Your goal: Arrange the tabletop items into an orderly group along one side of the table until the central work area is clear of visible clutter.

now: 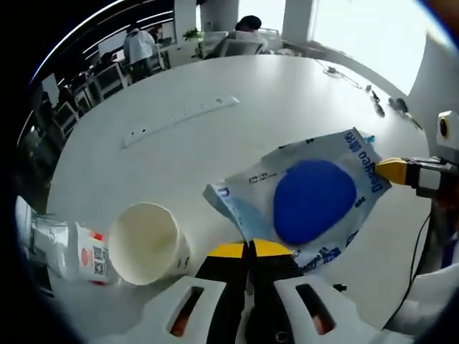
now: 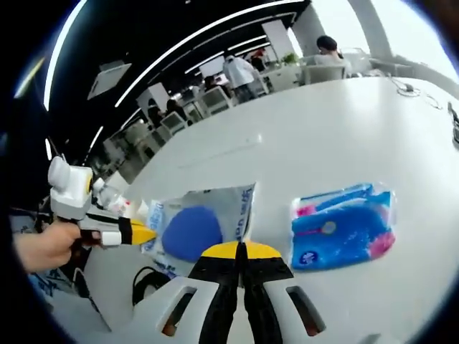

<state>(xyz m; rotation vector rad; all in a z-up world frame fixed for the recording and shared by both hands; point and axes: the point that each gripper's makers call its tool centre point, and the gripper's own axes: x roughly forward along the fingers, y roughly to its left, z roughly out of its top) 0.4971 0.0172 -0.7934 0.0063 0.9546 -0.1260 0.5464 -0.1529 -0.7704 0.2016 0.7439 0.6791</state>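
Left gripper [image 1: 250, 249] jaws pressed together on near edge of pouch [image 1: 308, 197] — right gripper [image 2: 240, 250] likewise on opposite edge. Pouch stretched between both, long axis gripper to gripper. Paper cup [image 1: 147, 244] tipped over, left of left gripper. Tissue pack [image 2: 344, 226] right of right gripper — nearer that hand.

A clear plastic bottle [image 1: 54, 247] is cut off at the left edge; small dark items [image 1: 384, 104] on the far tabletop [image 1: 237, 136] are too small to identify.
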